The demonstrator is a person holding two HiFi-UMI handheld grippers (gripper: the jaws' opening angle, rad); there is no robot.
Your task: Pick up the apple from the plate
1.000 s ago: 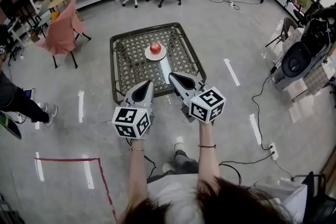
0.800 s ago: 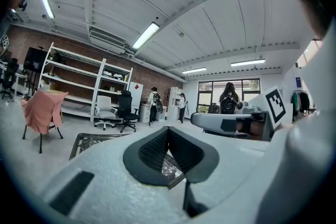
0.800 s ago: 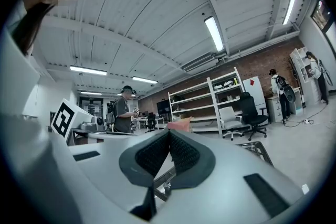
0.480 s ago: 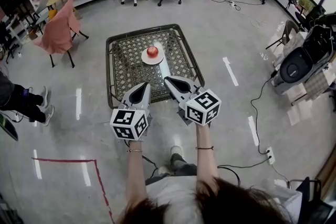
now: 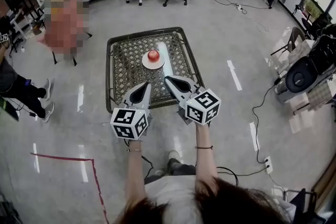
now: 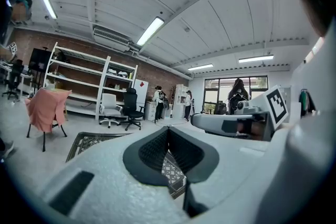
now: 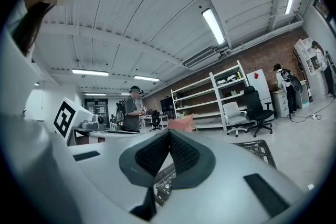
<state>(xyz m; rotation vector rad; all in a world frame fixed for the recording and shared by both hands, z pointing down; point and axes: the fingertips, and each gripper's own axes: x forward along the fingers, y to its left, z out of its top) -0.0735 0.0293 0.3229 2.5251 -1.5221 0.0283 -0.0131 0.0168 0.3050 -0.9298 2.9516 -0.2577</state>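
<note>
Apple [image 5: 153, 54], one, sits on one plate [image 5: 145, 64] atop one table [image 5: 125, 68].

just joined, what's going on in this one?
A person holds a two-jaw gripper in each hand, facing a low mesh-top table. A red apple sits on a white plate near the table's middle, untouched. The left gripper and right gripper are both shut and empty, side by side at the table's near side, short of the plate. The pick hasn't started.

Red apple [image 5: 153, 54], white plate [image 5: 146, 64], dark lattice-patterned table [image 5: 127, 68]
</note>
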